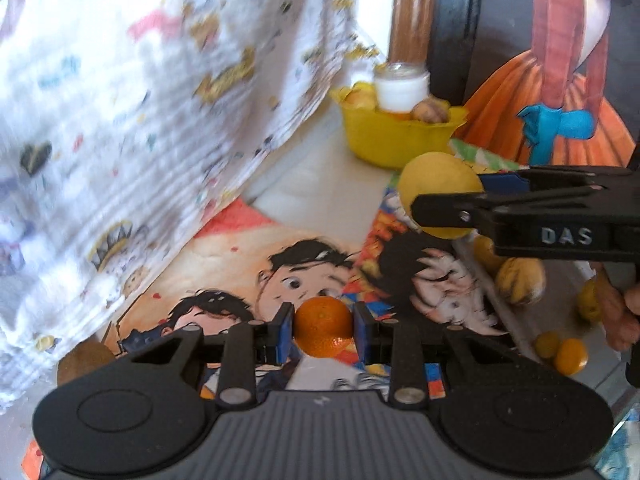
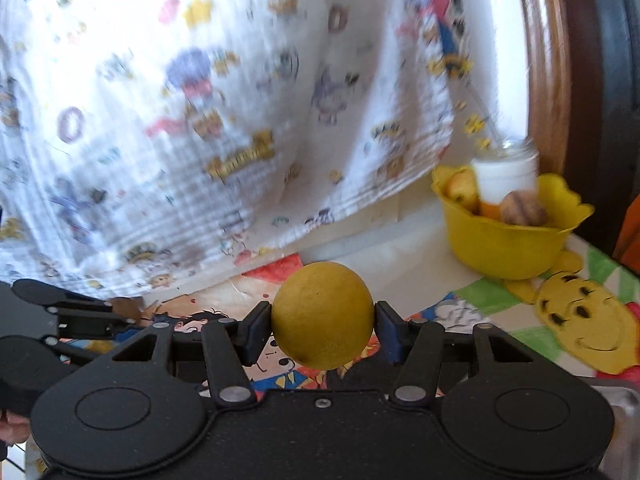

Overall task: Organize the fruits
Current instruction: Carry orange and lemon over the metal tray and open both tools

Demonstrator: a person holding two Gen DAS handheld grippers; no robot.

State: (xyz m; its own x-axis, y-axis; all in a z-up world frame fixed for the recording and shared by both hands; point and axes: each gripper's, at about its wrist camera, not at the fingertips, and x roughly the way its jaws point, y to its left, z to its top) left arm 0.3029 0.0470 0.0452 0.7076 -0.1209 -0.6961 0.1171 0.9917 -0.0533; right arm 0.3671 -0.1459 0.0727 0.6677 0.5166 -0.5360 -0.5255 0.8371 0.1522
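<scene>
My left gripper (image 1: 324,330) is shut on a small orange mandarin (image 1: 324,326), held above the cartoon-printed mat (image 1: 224,264). My right gripper (image 2: 323,326) is shut on a yellow lemon (image 2: 323,314); in the left wrist view that lemon (image 1: 438,184) and the right gripper (image 1: 440,200) come in from the right. A yellow bowl (image 1: 394,136), (image 2: 504,250) stands at the back, ahead and to the right of both grippers. It holds several fruits, a walnut (image 2: 522,208) and a white jar (image 1: 400,86).
A printed white cloth (image 1: 120,120) hangs on the left and behind. Loose fruits lie at the right: a walnut (image 1: 520,282) and small oranges (image 1: 564,354). A brown fruit (image 1: 82,362) lies at the lower left. A wooden post (image 1: 412,8) rises behind the bowl.
</scene>
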